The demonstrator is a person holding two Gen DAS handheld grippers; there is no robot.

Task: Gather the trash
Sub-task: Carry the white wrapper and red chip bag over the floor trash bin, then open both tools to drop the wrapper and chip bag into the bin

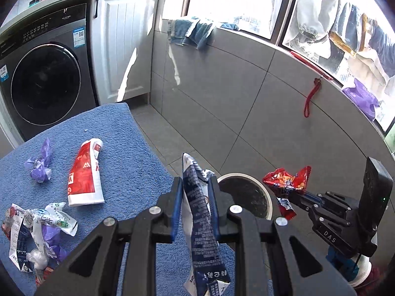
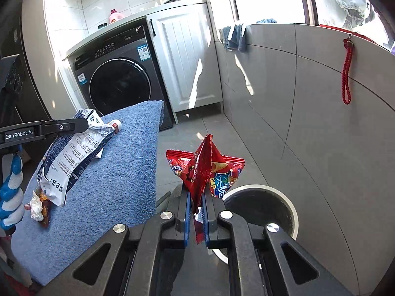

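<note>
Two wrappers pinched, one per gripper, both carried toward the bin.

My left gripper (image 1: 195, 185) clamps the blue-white milk pouch (image 1: 201, 222); my right gripper (image 2: 196, 204) is pressed tight on the red snack bag (image 2: 207, 170), with the bin (image 2: 292, 212) at its 3 o'clock. More trash stays on the blue towel (image 1: 128, 148). Legible: "GenRobot.AI", "DAS".

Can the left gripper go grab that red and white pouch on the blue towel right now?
Probably not yet. The left gripper is shut on a blue and white wrapper, so it has to drop that first. The red and white pouch itself lies uncovered on the blue towel.
</note>
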